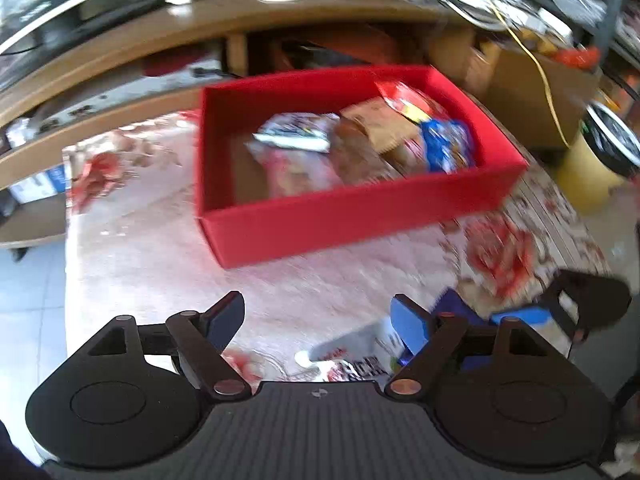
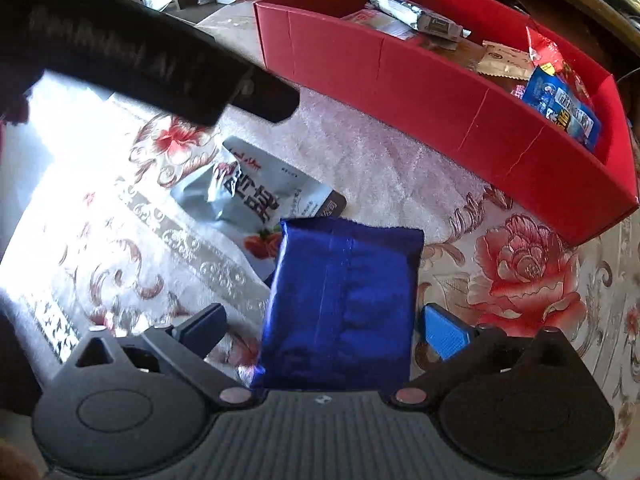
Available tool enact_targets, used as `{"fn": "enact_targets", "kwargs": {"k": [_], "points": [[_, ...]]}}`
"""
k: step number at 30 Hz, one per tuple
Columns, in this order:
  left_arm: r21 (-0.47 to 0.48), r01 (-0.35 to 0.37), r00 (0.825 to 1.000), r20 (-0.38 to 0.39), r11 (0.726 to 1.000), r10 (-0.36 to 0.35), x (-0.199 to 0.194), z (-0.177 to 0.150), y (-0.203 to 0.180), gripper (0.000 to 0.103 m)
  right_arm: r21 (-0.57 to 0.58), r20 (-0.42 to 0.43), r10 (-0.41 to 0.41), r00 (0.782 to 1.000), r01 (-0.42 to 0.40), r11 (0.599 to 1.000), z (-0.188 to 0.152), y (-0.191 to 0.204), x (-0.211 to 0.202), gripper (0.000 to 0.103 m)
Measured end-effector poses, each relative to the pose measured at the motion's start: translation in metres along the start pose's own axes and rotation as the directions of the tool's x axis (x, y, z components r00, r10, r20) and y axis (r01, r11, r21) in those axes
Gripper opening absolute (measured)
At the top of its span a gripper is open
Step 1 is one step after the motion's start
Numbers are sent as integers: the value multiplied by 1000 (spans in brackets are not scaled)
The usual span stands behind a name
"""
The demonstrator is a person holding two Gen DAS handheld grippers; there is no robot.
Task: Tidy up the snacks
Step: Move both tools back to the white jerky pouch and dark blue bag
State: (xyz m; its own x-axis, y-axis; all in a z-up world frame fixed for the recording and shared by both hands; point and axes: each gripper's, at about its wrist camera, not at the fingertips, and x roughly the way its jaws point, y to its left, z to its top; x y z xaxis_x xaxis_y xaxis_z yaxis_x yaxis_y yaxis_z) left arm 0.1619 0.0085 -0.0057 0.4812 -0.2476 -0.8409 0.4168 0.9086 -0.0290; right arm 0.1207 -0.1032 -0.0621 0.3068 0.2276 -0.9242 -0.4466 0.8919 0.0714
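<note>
A red box (image 1: 340,220) (image 2: 440,92) stands on the flowered tablecloth and holds several snack packets. A blue foil packet (image 2: 344,304) lies on the cloth between the spread fingers of my right gripper (image 2: 324,330), which is open around it without touching. A silver packet with black lettering (image 2: 256,196) lies just beyond it, partly under it. My left gripper (image 1: 318,316) is open and empty above the cloth, short of the box. The silver packet (image 1: 360,352) shows below it, and the blue packet's corner (image 1: 452,304) by its right finger.
The flowered tablecloth (image 2: 520,272) (image 1: 152,264) covers the table. The other gripper's black body (image 2: 132,52) crosses the upper left of the right wrist view. A wooden shelf unit (image 1: 120,92) with cables and a yellow bin (image 1: 588,168) stand beyond the table.
</note>
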Motion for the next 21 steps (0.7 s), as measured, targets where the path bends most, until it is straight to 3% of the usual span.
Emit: {"fn": "enact_targets", "kwargs": {"k": [4,9,17,21], "points": [[59,77,996,-38,995,-75,6,-1,-6,85,24,16,-15,1000,15,1000,-10,-13,-14,62],[208,105,992,-84,972,-89,13,-1,-20,86,55,1,-31,1000,31,998,-27,-31,-24,59],[451,161,977,-199,878,-77,36,-8,-37,86,102,-13,-25,1000,26,994,-37,-48,-33,60],[498,185,966,-250,848,-64,45,-15,-35,87,102,-10,-20,1000,21,995,-32,-46,-29,66]]}}
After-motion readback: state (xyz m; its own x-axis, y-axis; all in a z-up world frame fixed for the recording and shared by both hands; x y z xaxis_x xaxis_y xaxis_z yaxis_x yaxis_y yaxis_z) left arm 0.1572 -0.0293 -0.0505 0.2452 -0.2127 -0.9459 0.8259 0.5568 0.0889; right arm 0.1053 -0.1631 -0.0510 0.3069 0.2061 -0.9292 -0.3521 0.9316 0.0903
